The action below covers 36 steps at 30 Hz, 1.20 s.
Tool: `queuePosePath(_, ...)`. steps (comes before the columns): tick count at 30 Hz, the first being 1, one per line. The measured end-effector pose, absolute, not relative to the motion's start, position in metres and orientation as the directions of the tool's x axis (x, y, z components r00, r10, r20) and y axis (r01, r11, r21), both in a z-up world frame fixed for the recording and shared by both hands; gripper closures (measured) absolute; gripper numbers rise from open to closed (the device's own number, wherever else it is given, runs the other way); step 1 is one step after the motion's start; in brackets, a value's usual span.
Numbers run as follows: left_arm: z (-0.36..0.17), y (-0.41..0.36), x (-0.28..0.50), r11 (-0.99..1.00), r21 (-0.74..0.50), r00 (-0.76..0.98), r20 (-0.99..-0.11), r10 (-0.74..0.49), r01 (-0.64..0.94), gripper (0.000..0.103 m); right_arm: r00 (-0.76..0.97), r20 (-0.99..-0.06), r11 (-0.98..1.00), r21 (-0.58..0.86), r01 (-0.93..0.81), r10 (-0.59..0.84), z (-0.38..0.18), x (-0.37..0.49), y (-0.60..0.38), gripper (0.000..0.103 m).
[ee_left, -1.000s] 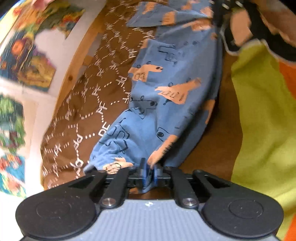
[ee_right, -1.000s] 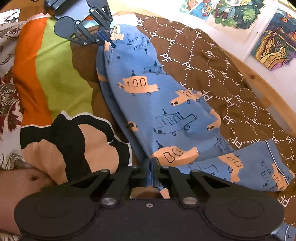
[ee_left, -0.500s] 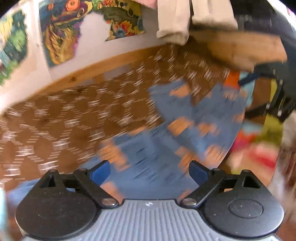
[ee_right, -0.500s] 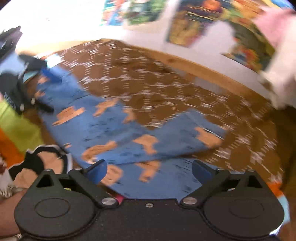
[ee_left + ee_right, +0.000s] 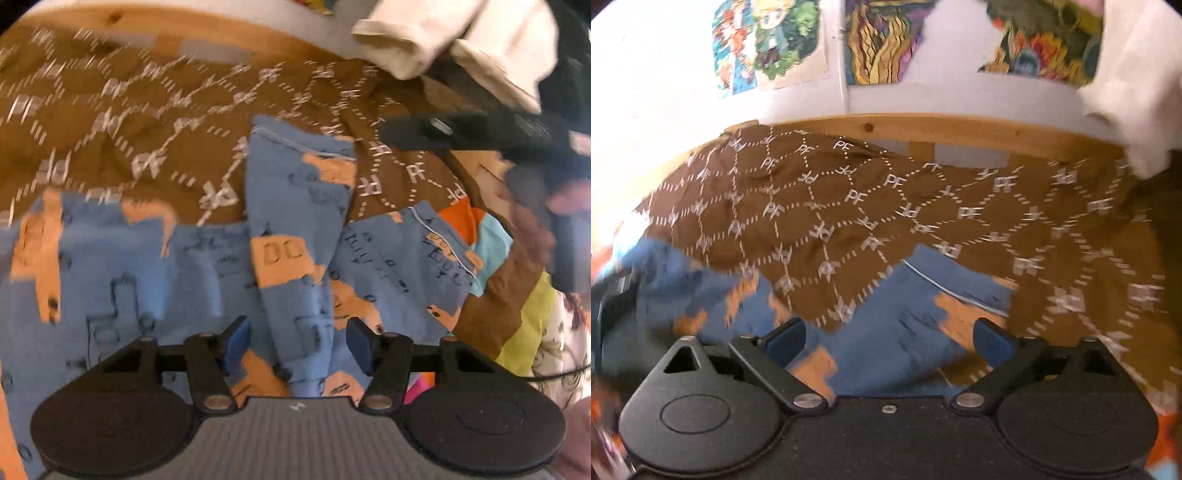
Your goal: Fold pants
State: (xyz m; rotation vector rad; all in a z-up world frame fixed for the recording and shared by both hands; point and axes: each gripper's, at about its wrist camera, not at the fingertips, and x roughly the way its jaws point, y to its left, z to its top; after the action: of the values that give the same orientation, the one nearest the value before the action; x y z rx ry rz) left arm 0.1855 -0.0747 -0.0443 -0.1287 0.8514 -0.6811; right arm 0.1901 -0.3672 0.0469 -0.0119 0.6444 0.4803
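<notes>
The blue pants (image 5: 291, 236) with orange car prints lie on the brown patterned bedspread (image 5: 155, 122); one leg runs up the middle and more blue cloth spreads left and right. My left gripper (image 5: 297, 341) is open just above the pants, the leg lying between its blue pads, not gripped. In the right wrist view the pants (image 5: 916, 314) lie below my right gripper (image 5: 890, 336), which is wide open and empty. The right gripper also shows in the left wrist view (image 5: 461, 129) as a dark shape at the upper right.
A wooden bed rail (image 5: 923, 129) and a white wall with colourful posters (image 5: 882, 40) lie beyond the bedspread. Pale cloth (image 5: 461, 40) hangs at the upper right. A striped orange, green and brown cover (image 5: 517, 306) lies to the right.
Both grippers let go of the pants and opened. Both swung to face the wall side of the bed. The pants now lie folded over on the bedspread.
</notes>
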Motion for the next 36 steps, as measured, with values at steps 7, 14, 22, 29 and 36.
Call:
queuePosePath(7,-0.06,-0.057,0.207,0.766,-0.58,0.446,-0.629,-0.637,0.276,0.05,0.681,-0.679,0.96,0.163,-0.227,0.276,0.015,0.283,-0.319,0.032)
queuePosePath(14,-0.061,-0.054,0.225,0.794,-0.565,0.389,-0.695,-0.605,0.226,0.079,0.711,-0.694,0.993,0.106,-0.055,0.114,0.003,0.309,-0.293,0.038)
queuePosePath(22,-0.04,-0.072,0.217,0.842,-0.455,0.393,-0.745,-0.538,0.291,0.098,0.768,-0.636,0.994,0.11,-0.008,0.077,0.01,0.289,-0.307,0.097)
queuePosePath(29,-0.018,-0.089,0.189,0.846,-0.287,0.478,-0.723,-0.499,0.449,0.099,0.866,-0.478,0.95,0.312,0.011,0.147,0.044,0.214,-0.381,0.096)
queuePosePath(36,-0.007,-0.132,0.147,0.761,-0.001,0.53,-0.717,-0.453,0.649,0.099,0.888,-0.459,0.927,0.344,0.147,0.03,0.043,0.117,-0.447,0.096)
